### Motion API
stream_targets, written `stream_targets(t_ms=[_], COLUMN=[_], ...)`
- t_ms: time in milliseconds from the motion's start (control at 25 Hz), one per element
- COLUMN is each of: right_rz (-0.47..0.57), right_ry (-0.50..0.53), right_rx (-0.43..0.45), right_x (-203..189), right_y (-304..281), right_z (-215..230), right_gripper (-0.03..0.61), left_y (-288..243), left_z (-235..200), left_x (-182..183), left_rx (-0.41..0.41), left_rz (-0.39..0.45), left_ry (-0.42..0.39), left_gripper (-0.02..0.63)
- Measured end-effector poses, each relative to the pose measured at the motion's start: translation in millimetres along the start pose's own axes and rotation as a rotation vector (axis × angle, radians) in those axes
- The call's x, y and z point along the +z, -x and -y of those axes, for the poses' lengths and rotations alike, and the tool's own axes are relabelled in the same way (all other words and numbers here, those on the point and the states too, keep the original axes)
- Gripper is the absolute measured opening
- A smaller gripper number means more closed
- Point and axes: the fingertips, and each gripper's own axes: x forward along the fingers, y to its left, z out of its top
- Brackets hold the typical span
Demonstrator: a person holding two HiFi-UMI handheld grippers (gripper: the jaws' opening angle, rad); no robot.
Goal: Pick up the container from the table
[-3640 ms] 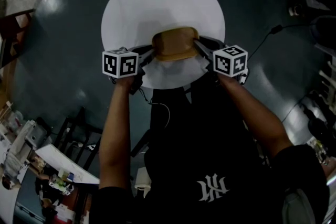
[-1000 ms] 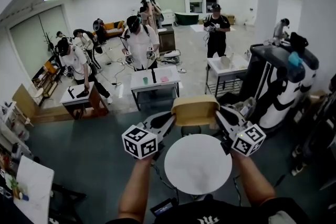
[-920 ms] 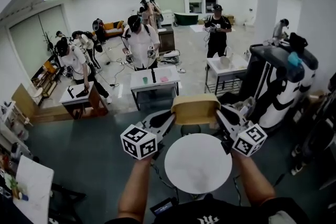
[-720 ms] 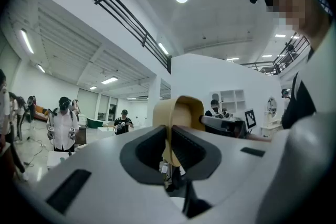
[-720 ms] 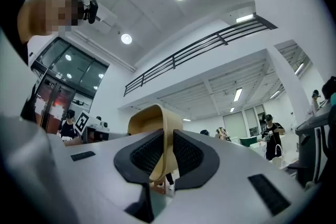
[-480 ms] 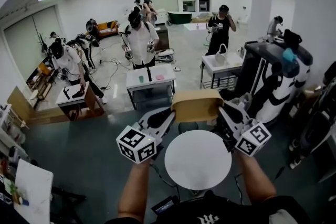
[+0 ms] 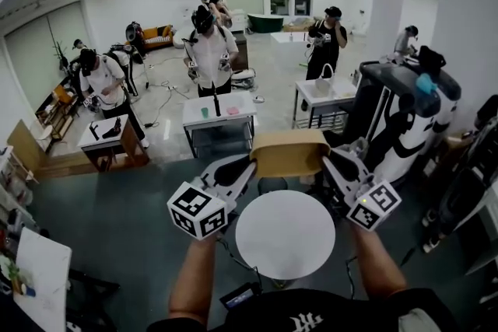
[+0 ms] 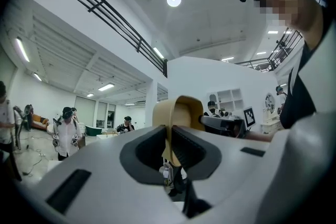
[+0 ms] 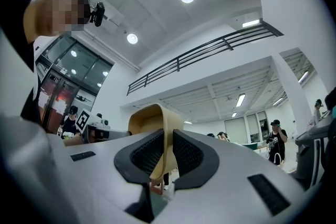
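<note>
The tan container is hanging in the air above the round white table, well clear of its top, and the person is holding it out in front. The left gripper is gripping the container's left end. In the left gripper view its 2 dark jaws are closing on the thin tan wall, with the wall caught between them. The right gripper is doing the same on the opposite end. In the right gripper view the ribbed jaws are clamping the wall and the container's curved edge is rising above them. From the head view the container is sitting roughly level between the 2 grippers. Both marker cubes are facing back toward the person, whose forearms are stretching out below them. Beyond, a person in a white shirt is standing just behind a small white table that is carrying a few small items. Several other people are standing around the room.
</note>
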Motion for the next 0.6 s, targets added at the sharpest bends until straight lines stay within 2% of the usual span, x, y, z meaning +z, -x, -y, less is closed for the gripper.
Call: stream_targets(t_ms=[160,600], right_rz=[0.016,0.057], right_ry=[-0.012,-0.002], right_rx=[0.031,0.031], right_x=[7.4,20.0], right_y=[7.2,27.4], right_z=[8.6,29.1], right_gripper=[0.075,0.075], left_y=[-9.5,-33.5], left_z=[8.6,29.6], left_x=[5.7,17.0], left_rx=[0.009,0.007], left_rz=[-0.002,-0.007], left_ry=[-0.004,-0.056], left_gripper=[0.037,0.037])
